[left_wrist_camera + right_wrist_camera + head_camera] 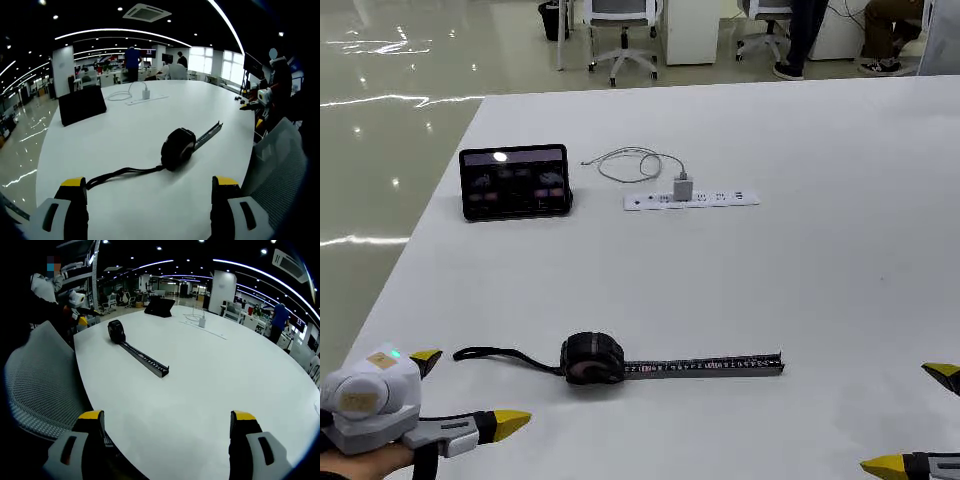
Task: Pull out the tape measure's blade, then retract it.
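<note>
Black and squat, the tape measure (591,358) lay on the white table (800,270), and we took its case as our landmark. Its blade (705,367) was drawn out part of the way and lay flat on the tabletop, running from the case toward the side where we held our right gripper (910,418). A black wrist strap (505,356) trailed from the opposite side of the case, toward our left gripper (470,388). We held the left gripper near the case on the strap side, its yellow-tipped jaws spread wide with nothing between them. In the left gripper view the tape measure (178,148) sat beyond the open gap, and the strap's end lay close to one tip. Our right gripper was well apart from the case, out past the blade's free end. Its jaws were likewise wide apart and empty, with the blade (145,358) lying ahead of them in the right gripper view. Well beyond the case, on the side away from us, a dark tablet (515,182) stood propped. A white power strip (691,200) lay there too, with a charger (682,187) plugged in and a cable (630,165) looped behind it.
</note>
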The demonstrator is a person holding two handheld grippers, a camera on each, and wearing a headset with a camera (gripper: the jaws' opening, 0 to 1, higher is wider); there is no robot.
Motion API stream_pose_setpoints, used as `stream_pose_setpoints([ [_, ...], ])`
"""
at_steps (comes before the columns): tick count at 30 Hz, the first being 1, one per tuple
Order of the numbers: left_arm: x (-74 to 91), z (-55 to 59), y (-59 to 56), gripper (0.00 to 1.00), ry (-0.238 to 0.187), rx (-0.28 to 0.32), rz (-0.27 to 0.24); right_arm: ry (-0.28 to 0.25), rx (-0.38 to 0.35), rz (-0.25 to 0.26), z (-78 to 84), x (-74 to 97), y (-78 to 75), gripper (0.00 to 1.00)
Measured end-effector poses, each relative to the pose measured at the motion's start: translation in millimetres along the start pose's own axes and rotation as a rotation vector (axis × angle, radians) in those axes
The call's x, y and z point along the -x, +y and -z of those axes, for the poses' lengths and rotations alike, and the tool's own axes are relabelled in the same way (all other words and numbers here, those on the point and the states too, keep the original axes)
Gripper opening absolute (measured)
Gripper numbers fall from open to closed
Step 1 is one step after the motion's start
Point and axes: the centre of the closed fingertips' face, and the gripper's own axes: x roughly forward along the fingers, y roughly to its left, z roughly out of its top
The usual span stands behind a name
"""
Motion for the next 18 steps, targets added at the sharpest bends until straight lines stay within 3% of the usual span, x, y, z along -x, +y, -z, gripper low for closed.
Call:
stream_pose_setpoints([
  [4, -9.2, -9.0, -15.0, 1.00, 0.008, -0.004, 0.005, -0.002, 0.024, -0.011, -9.8, -1.3, -2.3, 1.00],
  [10, -25.1, -22.2, -28.3, 1.00, 0.003, 0.002, 0.024, 0.035, 0.067, -0.055, -10.4, -6.2, -0.2, 1.00],
  [18, -51.3, -32.7, -39.7, 1.00, 0.026, 0.050, -0.025, 0.074, 0.102, -0.103, -11.9, -22.0, 0.0, 1.00],
])
